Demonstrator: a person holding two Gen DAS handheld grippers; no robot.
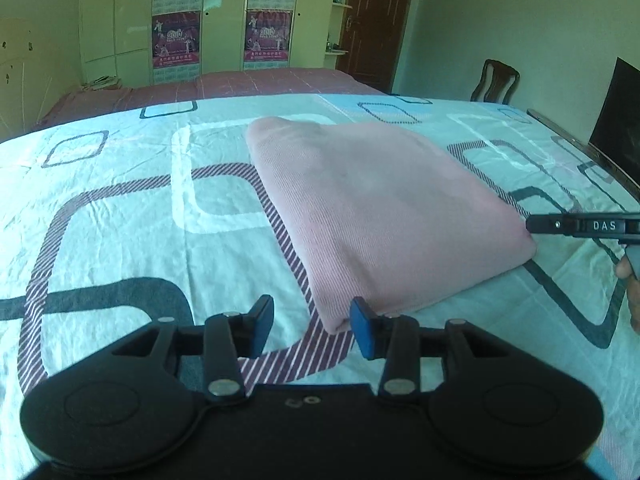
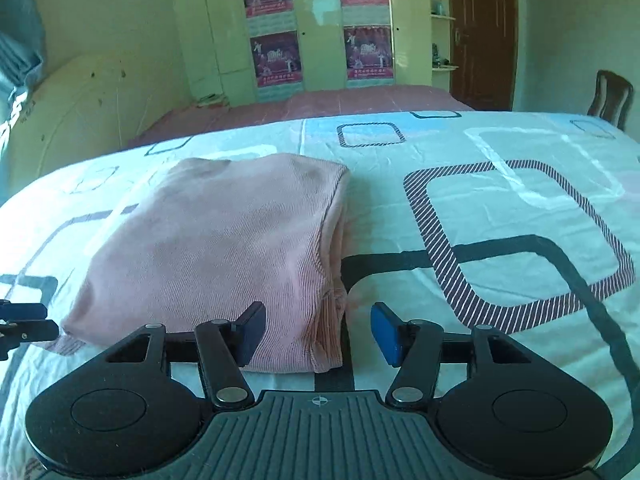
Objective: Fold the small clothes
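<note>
My left gripper (image 1: 312,330) hangs low over the bed (image 1: 120,216) with its jaws apart and nothing between them; the near corner of the folded pink garment (image 1: 380,216) lies just beside its right blue pad (image 1: 362,332), so close that I cannot tell whether they touch. My right gripper (image 2: 318,334) is released too, its jaws standing wide, and the near right corner of the garment sits in the gap between them without either pad pressing on it; the left pad (image 2: 252,332) overlaps the cloth from this angle. The garment lies flat on the bed as a neat, roughly square bundle of ribbed pink fabric, with its layered open edges showing along the side nearest my right gripper. It rests on a pale sheet (image 2: 500,208) printed with rounded squares in dark, striped and white outlines. From the left wrist view, the tip of my right gripper reaches in from the right edge, close to the garment's far corner, with part of my hand (image 1: 630,280) behind it. Beyond the bed stand a wardrobe (image 1: 120,20) with posters (image 1: 176,40) on its doors, a dark wooden door (image 1: 380,20) and a chair (image 1: 496,82).
</note>
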